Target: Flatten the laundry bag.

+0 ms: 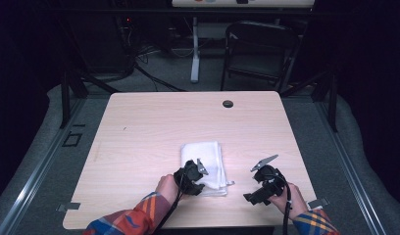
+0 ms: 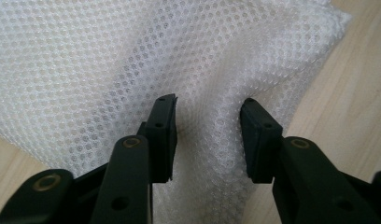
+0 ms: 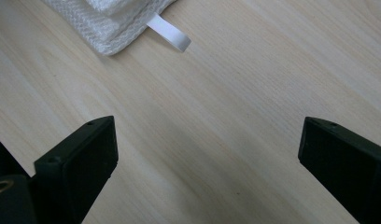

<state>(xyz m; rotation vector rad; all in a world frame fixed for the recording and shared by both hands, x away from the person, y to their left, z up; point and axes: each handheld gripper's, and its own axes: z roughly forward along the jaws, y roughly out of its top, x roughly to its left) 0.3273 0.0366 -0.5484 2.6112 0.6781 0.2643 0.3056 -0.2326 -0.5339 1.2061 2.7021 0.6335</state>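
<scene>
A folded white mesh towel lies on the wooden table, near its front edge. My left gripper bears down on the towel's near end. In the left gripper view the towel puckers into a soft ridge between the two jaws, and the left gripper still has a gap across that ridge. My right gripper rests to the right of the towel, above bare wood. In its own view the right gripper stands wide open with nothing between the jaws, and the towel's corner with a white tag lies ahead.
A small dark round plug sits in the table near the far edge. Beyond the table stand a black folding chair and a desk leg. Plaid-sleeved forearms come in at the bottom.
</scene>
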